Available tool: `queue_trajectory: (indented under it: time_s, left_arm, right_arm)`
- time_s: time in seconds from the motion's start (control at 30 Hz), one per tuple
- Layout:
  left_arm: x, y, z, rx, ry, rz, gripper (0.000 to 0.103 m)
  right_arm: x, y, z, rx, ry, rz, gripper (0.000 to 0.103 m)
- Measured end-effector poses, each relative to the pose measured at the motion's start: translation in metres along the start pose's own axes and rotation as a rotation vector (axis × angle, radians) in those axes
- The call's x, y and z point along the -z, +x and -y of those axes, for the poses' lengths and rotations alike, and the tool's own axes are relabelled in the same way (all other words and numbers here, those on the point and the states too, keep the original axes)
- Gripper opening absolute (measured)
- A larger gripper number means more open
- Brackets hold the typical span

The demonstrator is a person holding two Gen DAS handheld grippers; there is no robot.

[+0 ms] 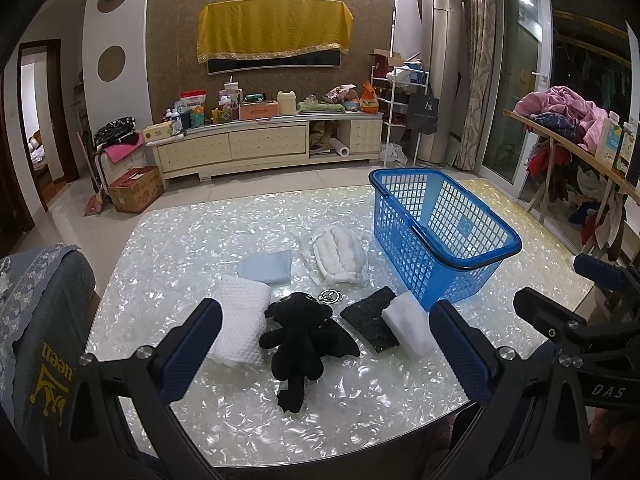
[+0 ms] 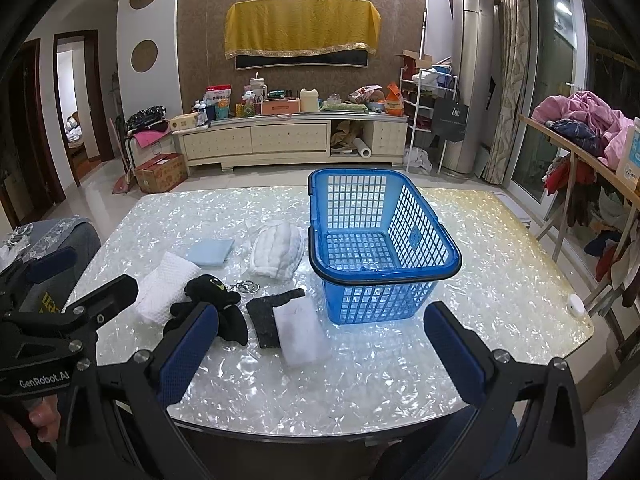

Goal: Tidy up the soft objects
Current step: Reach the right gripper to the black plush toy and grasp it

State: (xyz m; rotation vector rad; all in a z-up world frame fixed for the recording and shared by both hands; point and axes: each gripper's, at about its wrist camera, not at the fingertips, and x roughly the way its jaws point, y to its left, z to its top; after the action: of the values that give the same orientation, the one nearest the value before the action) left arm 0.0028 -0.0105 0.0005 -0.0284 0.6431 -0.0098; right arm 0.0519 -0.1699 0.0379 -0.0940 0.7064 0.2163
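A black plush dragon (image 1: 298, 338) (image 2: 208, 308) with a key ring lies on the pearly table, straight ahead of my left gripper (image 1: 324, 332), which is open and holds nothing. Beside the plush lie a white waffle cloth (image 1: 242, 326) (image 2: 164, 290), a pale blue folded cloth (image 1: 267, 267) (image 2: 210, 252), a white quilted bundle (image 1: 340, 256) (image 2: 278, 252), a black scouring pad (image 1: 370, 318) (image 2: 266, 316) and a white sponge (image 1: 408, 324) (image 2: 302, 330). A blue mesh basket (image 1: 472, 248) (image 2: 320, 200) stands empty behind them. My right gripper (image 2: 320, 336) is open over the table's front edge, near the sponge.
A grey chair back (image 1: 44, 320) with a lace cover stands at the table's left. A small white round object (image 2: 576, 304) sits near the table's right edge. A rack with heaped clothes (image 2: 584, 128) is at the right, and a cluttered TV cabinet (image 1: 264, 140) stands behind.
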Motion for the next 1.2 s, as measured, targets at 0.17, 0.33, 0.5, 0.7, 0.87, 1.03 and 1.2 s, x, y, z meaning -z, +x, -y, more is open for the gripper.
queue_trajectory:
  time_s: [0.17, 0.33, 0.5, 0.7, 0.87, 1.03, 1.2]
  left_arm:
    - [-0.002, 0.0, 0.001, 0.005, 0.001, -0.001, 0.103]
    - [-0.005, 0.007, -0.005, 0.012, 0.0, -0.028, 0.103]
    - [-0.008, 0.023, -0.022, 0.048, 0.004, -0.088, 0.103]
    - [0.001, 0.054, -0.062, 0.014, -0.03, -0.208, 0.103]
    - [0.019, 0.079, -0.099, 0.025, -0.092, -0.325, 0.103]
    - [0.035, 0.101, -0.122, 0.011, -0.126, -0.403, 0.103]
    - [0.049, 0.124, -0.141, 0.017, -0.149, -0.457, 0.103]
  right_arm:
    - [-0.001, -0.001, 0.0, -0.008, 0.006, 0.002, 0.103]
    - [-0.006, 0.004, -0.002, -0.004, -0.001, -0.001, 0.103]
    - [-0.016, 0.021, -0.01, -0.038, -0.014, -0.034, 0.103]
    - [-0.02, 0.055, -0.038, -0.119, -0.062, -0.114, 0.103]
    - [-0.011, 0.093, -0.069, -0.188, -0.139, -0.222, 0.094]
    - [-0.002, 0.129, -0.095, -0.246, -0.181, -0.326, 0.093]
    - [0.003, 0.164, -0.111, -0.312, -0.167, -0.438, 0.088]
